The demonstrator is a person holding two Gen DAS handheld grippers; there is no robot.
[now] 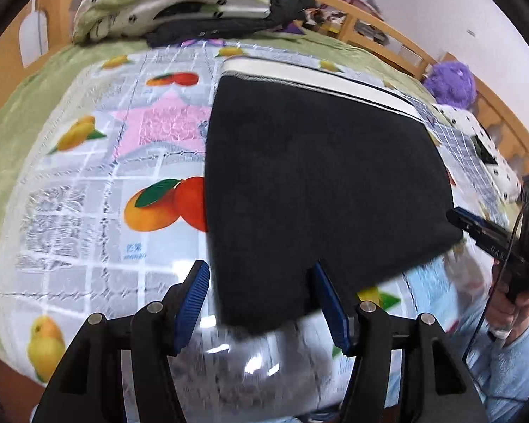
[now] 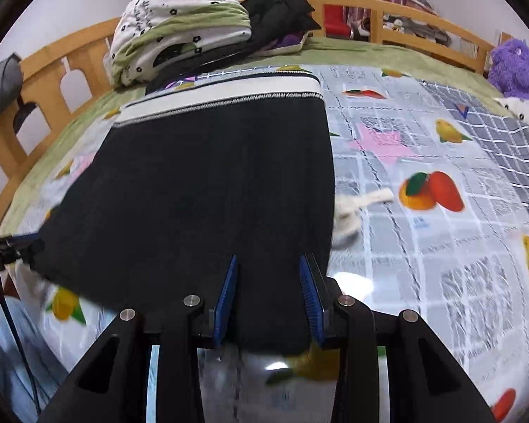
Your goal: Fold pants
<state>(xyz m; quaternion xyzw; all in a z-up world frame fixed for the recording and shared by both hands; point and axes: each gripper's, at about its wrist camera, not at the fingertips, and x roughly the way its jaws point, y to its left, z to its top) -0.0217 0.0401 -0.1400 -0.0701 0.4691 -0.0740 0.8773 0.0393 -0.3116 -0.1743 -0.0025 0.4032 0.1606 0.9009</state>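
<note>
Left wrist view: left tongs (image 1: 261,303) wide, right tongs (image 2: 269,292) narrow, both straddling black pants (image 1: 321,183) edge, no grip.

left gripper (image 1: 261,303): angled down, blue pads apart, black pants (image 1: 321,183) edge between, no clear pinch | right gripper (image 2: 269,299): angled down, jaws narrower, straddling near hem | hand (image 1: 511,303) in pale blue sleeve (image 1: 508,363) gripping right handle

Pants (image 1: 321,183) lay centre frame on the printed sheet (image 1: 88,190), bedding pile (image 1: 172,3) behind at upper left, plush toy (image 1: 451,83) upper right.
</note>
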